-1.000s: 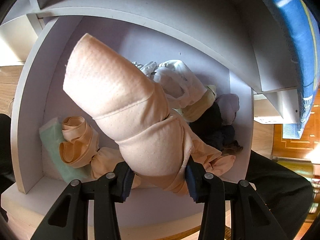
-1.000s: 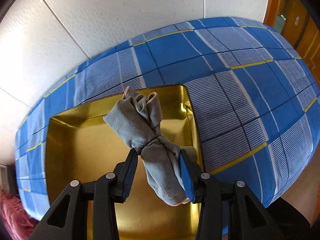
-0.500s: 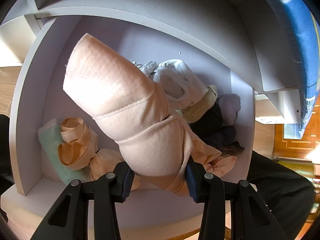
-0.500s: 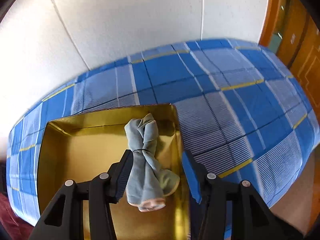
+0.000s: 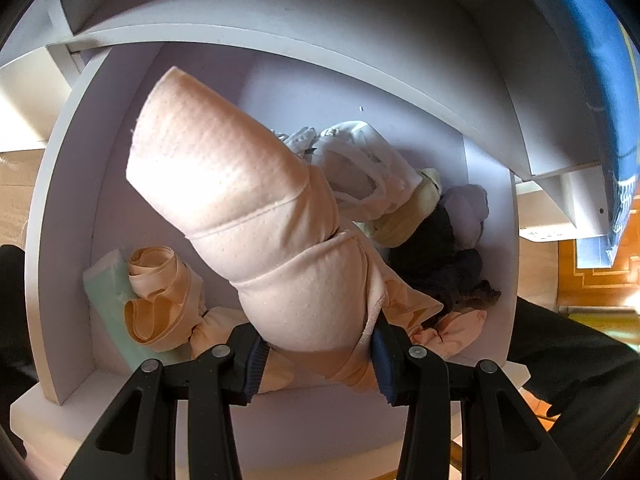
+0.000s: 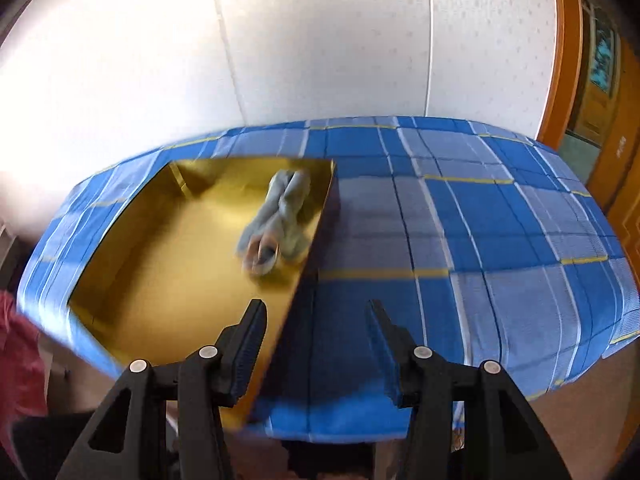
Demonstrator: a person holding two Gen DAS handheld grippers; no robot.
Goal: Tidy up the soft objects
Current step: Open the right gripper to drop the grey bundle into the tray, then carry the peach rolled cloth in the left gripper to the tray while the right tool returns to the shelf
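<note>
Socks (image 6: 280,216) lay in the gold tray (image 6: 160,264); peach roll (image 5: 260,232) was held over the white bin (image 5: 60,216).

Right gripper (image 6: 316,344) stood empty, jaws having just been opening to drop the knotted pair, which through the blur seemed to rest by the tray's right wall. Left gripper (image 5: 316,356) was clamped on the roll's lower end, above the clothes in the bin, likely for sorting.
</note>
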